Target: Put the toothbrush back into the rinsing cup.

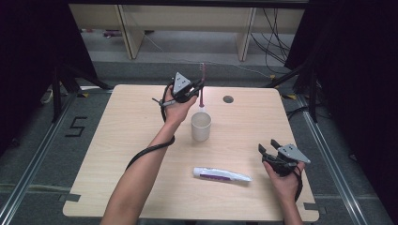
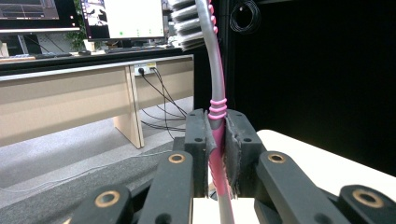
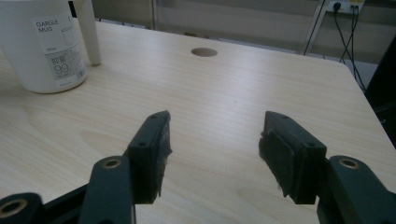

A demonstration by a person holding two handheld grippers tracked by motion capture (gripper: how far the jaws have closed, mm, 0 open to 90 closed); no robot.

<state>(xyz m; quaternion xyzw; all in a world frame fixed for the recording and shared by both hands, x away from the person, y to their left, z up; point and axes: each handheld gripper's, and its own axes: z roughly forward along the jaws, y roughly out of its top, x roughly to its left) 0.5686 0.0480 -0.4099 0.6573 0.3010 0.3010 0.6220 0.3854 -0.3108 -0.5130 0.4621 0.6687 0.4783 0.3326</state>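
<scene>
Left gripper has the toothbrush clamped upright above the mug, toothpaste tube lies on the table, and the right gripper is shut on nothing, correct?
Not quite: the right gripper is open, its jaws apart over bare table in the right gripper view. The rest holds.

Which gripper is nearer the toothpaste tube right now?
Right. The right gripper hovers open just right of the toothpaste tube; the left gripper is up beyond the mug, shut on the toothbrush.

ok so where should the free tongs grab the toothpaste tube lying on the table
Grip the toothpaste tube across its middle, coming down from above with the open right tongs. It lies flat with its long axis running left to right, so the jaws probably should straddle its narrow width. The flat crimped end at the right is thin and likely to slip.
</scene>
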